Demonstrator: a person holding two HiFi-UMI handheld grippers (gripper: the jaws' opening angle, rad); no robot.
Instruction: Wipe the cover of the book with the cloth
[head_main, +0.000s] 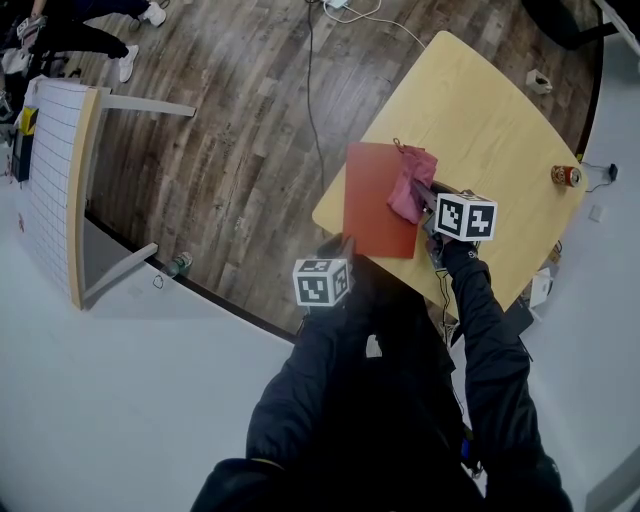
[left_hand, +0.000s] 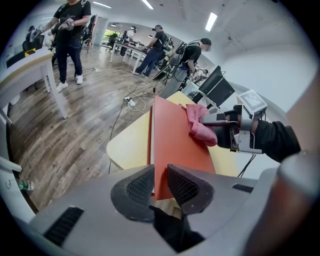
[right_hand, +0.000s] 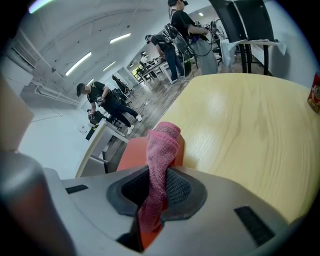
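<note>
Cloth (right_hand: 159, 165) in right gripper (right_hand: 162, 192), on book (head_main: 378, 200)

Black sleeves (head_main: 487, 330), dark ribbed fingers (left_hand: 134, 186), black-white marker cubes (head_main: 466, 217)

The book (head_main: 378, 200) lay at the table's (head_main: 480, 110) left edge, the cloth (head_main: 411, 185) on it; a can (head_main: 565, 176) stood far right.

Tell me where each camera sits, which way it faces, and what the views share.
Head view: on the person's head, looking steeply down at table, book, both sleeves.
Left gripper view: on left gripper, along jaws clamping the book; right gripper opposite.
Right gripper view: along jaws clamping the cloth, across table.
Shared: all show book and cloth.
</note>
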